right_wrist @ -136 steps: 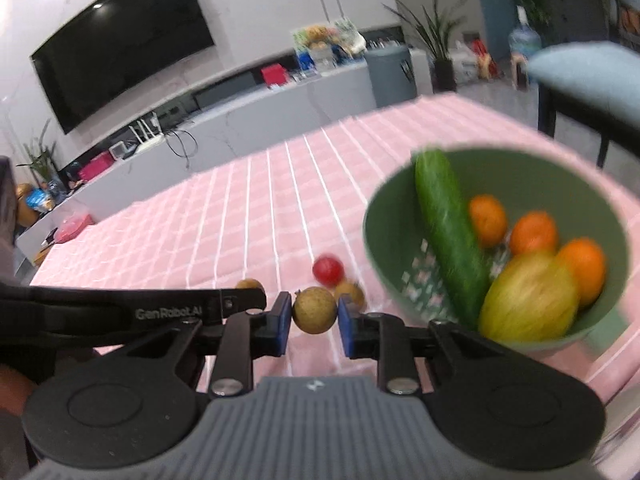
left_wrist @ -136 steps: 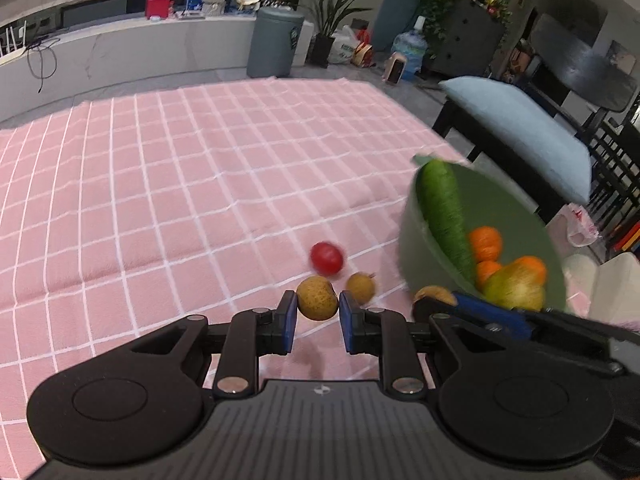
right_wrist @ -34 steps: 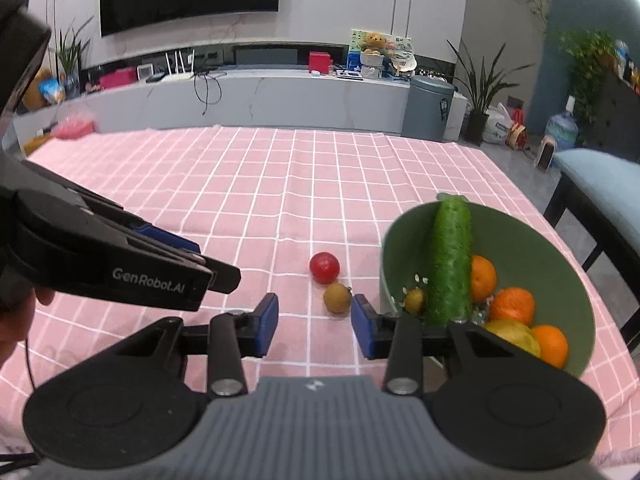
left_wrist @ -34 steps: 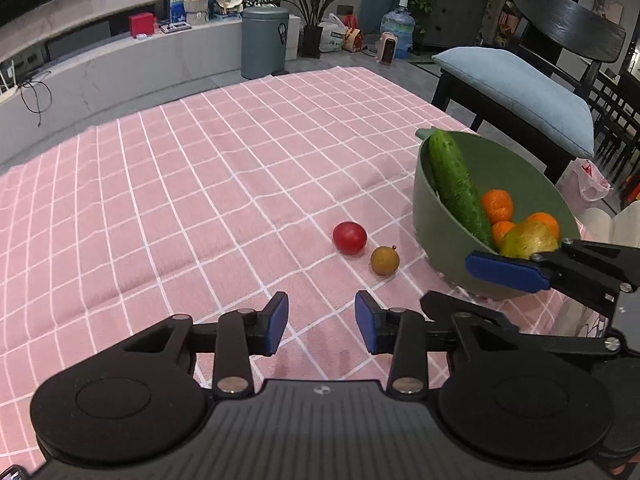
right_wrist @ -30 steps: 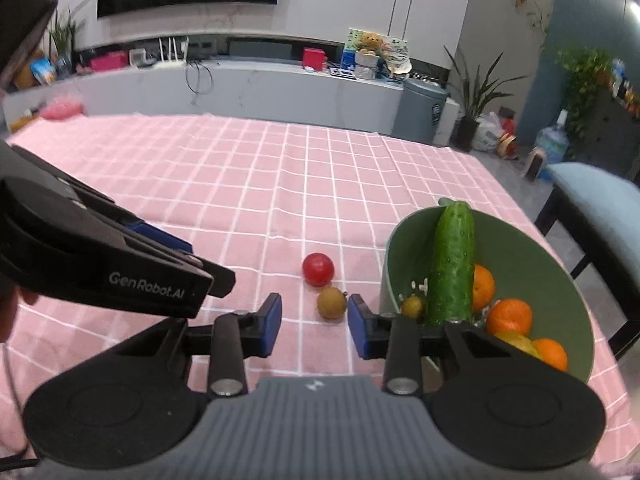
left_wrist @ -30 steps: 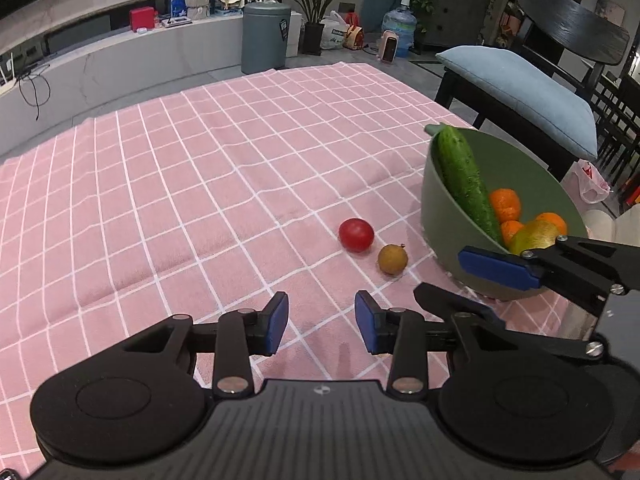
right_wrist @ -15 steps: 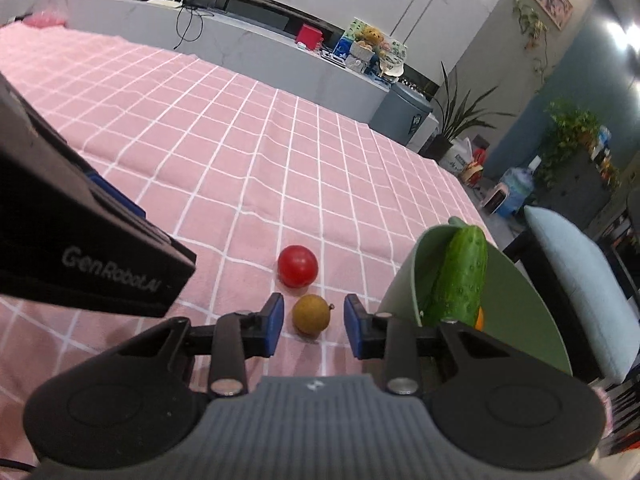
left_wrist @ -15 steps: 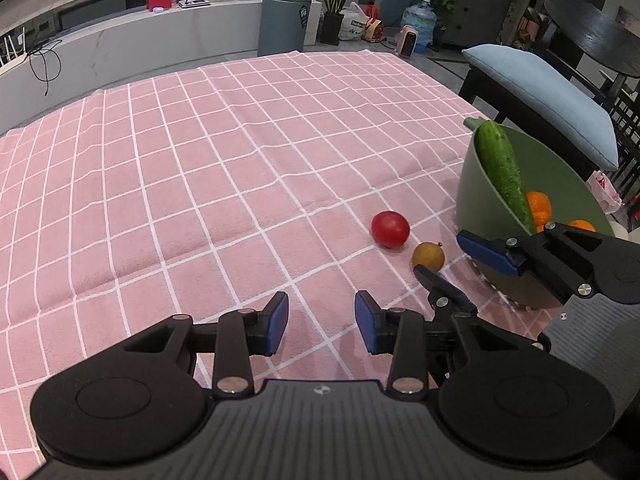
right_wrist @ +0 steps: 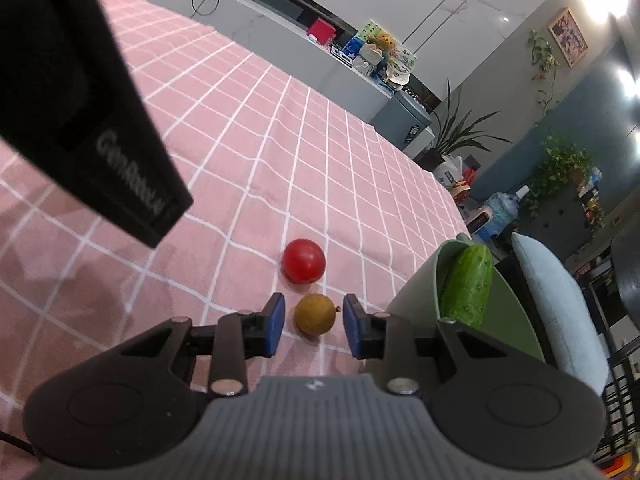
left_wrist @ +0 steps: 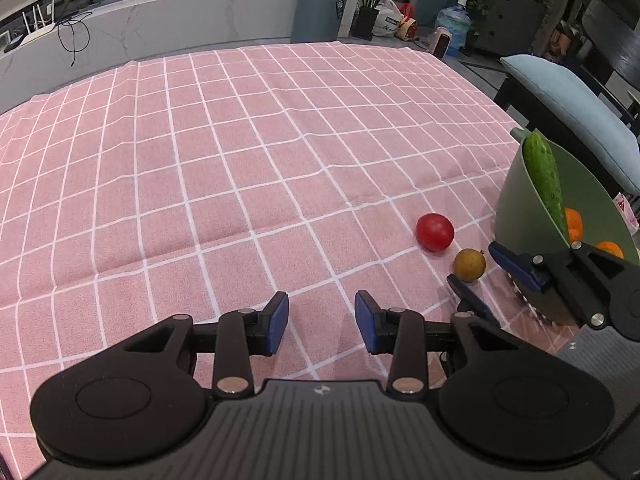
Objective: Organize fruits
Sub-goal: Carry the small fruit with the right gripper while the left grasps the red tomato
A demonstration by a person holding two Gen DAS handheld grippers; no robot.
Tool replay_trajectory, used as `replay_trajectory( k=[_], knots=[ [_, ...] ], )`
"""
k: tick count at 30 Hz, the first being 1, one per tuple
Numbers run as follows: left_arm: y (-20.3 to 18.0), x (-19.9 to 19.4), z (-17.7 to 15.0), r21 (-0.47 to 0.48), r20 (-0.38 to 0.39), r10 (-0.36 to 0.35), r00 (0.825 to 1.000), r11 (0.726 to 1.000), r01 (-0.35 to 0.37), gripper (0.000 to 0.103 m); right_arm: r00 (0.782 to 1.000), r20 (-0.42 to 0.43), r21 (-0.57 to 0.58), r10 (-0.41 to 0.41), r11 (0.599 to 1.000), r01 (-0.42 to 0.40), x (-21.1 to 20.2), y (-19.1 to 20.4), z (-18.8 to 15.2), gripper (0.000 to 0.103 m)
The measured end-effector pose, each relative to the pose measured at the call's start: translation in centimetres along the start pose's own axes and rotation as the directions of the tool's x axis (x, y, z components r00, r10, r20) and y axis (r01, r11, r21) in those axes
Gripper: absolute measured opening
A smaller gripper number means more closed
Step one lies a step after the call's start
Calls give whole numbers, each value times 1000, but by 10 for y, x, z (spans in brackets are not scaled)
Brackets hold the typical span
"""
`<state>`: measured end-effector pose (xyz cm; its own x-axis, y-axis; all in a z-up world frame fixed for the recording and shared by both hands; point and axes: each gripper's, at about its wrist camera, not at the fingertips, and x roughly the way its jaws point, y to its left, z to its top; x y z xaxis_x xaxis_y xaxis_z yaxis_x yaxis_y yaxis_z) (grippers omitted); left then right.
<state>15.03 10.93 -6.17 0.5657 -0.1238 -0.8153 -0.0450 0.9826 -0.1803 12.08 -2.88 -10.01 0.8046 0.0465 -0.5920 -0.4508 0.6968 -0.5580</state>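
Small round yellow-brown fruit (right_wrist: pixel 315 314) with short stem sits on pink checked counter cloth (right_wrist: pixel 248 152), between right gripper (right_wrist: pixel 313 322) jaws, closing but untouching. Left gripper (left_wrist: pixel 321 322) released, empty.

Pink checked tablecloth (left_wrist: pixel 248 152), grey bin (left_wrist: pixel 320 10) — blue-cushioned chair (left_wrist: pixel 568 104), houseplant (right_wrist: pixel 460 128)

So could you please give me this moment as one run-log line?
right hand-held gripper: open, closing around small brown fruit | left hand-held gripper: open, empty | tomato: on cloth | green bowl: cucumber, oranges
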Motion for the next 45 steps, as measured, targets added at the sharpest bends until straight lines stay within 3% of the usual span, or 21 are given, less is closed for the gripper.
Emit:
replay_trajectory(
  k=[8,15,22,30,36,41,45],
  knots=[
    [1,-5,-2,-12,15,-24,1000,1000,25,45,999,-41,-30,-32,999,31,7,6,-1,19],
    [-2,-8,0,-18,37,-101,994,995,102,45,1000,-9,4,-2,1000,2,-7,-2,0,18],
    [-17,-2,5,41,51,-153,987,988,151,44,995,72,79,71,994,-76,-38,-31,9,18],
    [-38,9,15,132,75,-213,974,970,202,44,980,78,231,183,953,-196,-61,-95,10,18],
    [-60,23,17,235,75,-210,975,954,188,44,954,41,424,297,859,-286,-54,-156,-9,18],
    [-74,35,18,301,75,-156,985,945,127,44,935,-9,558,355,777,-290,-36,-184,-33,19],
    [-82,44,16,347,74,-125,989,933,92,44,899,-16,641,438,695,-327,-20,-197,-43,19]
  ],
)
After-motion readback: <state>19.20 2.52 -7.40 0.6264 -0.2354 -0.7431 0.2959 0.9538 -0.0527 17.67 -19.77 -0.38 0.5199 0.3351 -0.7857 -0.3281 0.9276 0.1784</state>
